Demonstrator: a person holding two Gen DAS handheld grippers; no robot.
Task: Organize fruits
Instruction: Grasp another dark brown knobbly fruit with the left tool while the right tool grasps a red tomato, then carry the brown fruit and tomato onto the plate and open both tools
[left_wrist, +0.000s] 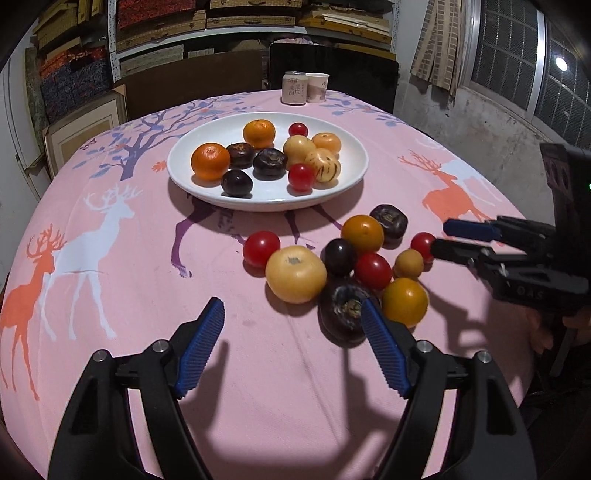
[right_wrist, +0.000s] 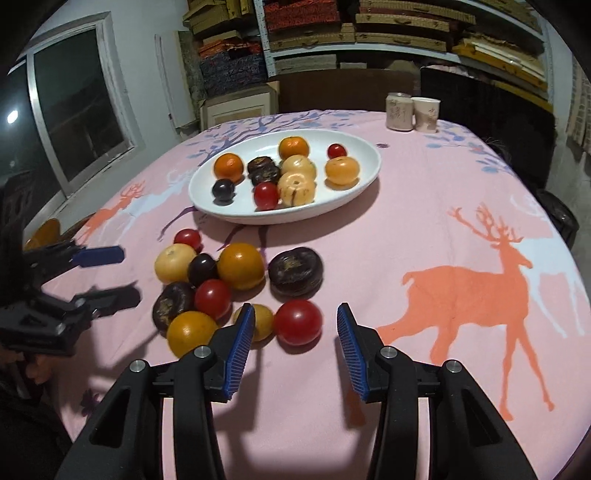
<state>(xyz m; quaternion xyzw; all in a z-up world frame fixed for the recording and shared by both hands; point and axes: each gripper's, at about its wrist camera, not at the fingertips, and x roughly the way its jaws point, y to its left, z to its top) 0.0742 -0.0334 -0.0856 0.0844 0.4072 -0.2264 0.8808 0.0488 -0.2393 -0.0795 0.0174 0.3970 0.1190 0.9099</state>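
A white plate (left_wrist: 332, 192) (right_wrist: 354, 199) in the table's middle holds several oranges, red tomatoes, dark purple and pale yellow fruits. A loose pile of fruit lies in front of it, including a big pale yellow fruit (left_wrist: 295, 274), a dark purple fruit (left_wrist: 341, 314) and a red tomato (right_wrist: 297, 322). My left gripper (left_wrist: 293, 314) is open and empty, just short of the pile, with the dark fruit by its right finger. My right gripper (right_wrist: 295, 321) is open, with the red tomato between its fingertips; it also shows in the left wrist view (left_wrist: 447, 238).
A can (left_wrist: 294, 88) and a paper cup (left_wrist: 317, 87) stand at the table's far edge. The table wears a pink deer-print cloth (left_wrist: 129, 295). Chairs and shelves of boxes stand behind it. My left gripper shows at the left of the right wrist view (right_wrist: 122, 273).
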